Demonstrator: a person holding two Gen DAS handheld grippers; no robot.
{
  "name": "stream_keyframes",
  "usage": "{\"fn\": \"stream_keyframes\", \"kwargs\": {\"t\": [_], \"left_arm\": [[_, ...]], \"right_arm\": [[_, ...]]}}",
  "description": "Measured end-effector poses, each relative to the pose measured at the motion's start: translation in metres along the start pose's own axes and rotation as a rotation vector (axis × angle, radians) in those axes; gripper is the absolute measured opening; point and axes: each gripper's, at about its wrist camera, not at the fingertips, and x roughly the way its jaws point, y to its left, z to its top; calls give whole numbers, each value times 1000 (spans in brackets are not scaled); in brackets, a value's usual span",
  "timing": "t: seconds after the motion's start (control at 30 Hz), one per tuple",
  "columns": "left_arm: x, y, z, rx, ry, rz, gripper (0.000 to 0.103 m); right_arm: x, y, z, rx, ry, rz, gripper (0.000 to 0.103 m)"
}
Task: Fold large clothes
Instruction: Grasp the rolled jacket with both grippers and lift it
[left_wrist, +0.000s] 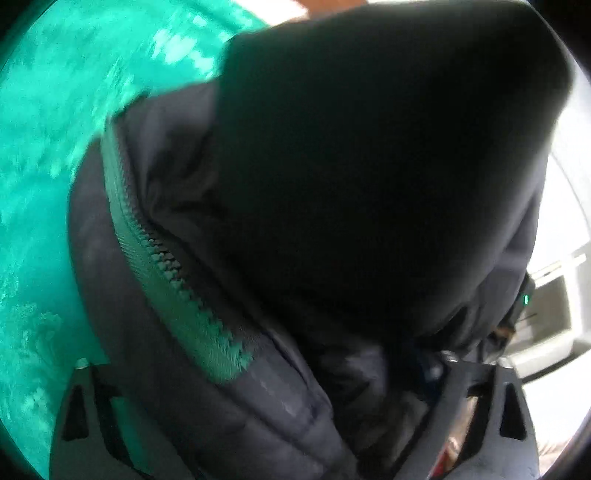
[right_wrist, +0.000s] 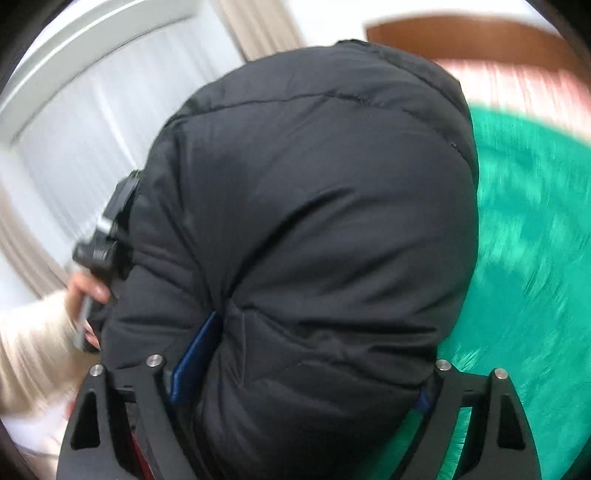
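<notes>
Bunched between my right gripper (right_wrist: 295, 413) fingers, closest to the lens, is a thick bulge of the black puffer jacket (right_wrist: 314, 206), and both fingers are pressed into it, so that side is clamped on padding, jaws held wide by the bulk. Its quilted seams swell up and fill most of that view, blocking nearly everything ahead. Past the jacket's right edge I see the green bed cover (right_wrist: 528, 229) (smeared by blur), and beyond that a strip of pink bedding (right_wrist: 524, 81) against a brown headboard (right_wrist: 461, 35). To the left, pale curtains (right_wrist: 92, 122) hang by a white wall, and a hand (right_wrist: 83, 291) in a cream sleeve (right_wrist: 33, 339) grips the other tool, half hidden behind the jacket. My left gripper (left_wrist: 291, 417) also has jacket fabric packed between its fingers, with the jacket's zipper (left_wrist: 166, 280) running diagonally over a fold just ahead; it too is gripping the jacket. A dark shadowed mass of the jacket walls off the upper centre there, with the green cover off to the left.
</notes>
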Motion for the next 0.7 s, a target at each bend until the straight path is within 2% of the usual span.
{"fn": "stream_keyframes", "kwargs": {"t": [0.07, 0.17, 0.33, 0.37, 0.4, 0.43, 0.47, 0.53, 0.57, 0.63, 0.7], "left_arm": [[-13, -30, 7, 62, -46, -10, 81], [-21, -69, 27, 138, -90, -25, 80], [1, -117, 97, 213, -122, -31, 81], [11, -120, 109, 211, -114, -26, 83], [30, -118, 126, 210, -97, 16, 90], [43, -114, 134, 207, -85, 66, 91], [59, -104, 143, 190, -66, 138, 91], [74, -82, 147, 141, -38, 218, 88], [73, -71, 144, 120, -49, 236, 86], [57, -62, 132, 116, -104, 213, 86], [31, -63, 111, 122, -155, 197, 90]], "right_arm": [[-16, 12, 4, -45, -52, -22, 83], [-45, 8, 23, -41, -136, -22, 82], [-75, -49, 67, 66, -215, -41, 82], [-76, -65, 74, 105, -215, -42, 82], [-72, -88, 80, 171, -196, -42, 83], [-67, -110, 81, 245, -167, -56, 89], [-63, -134, 77, 317, -139, -112, 95], [-60, -163, 60, 408, -99, -269, 96], [-62, -168, 52, 427, -91, -288, 96], [-69, -171, 34, 430, -100, -289, 98], [-74, -164, 26, 397, -106, -325, 100]]}}
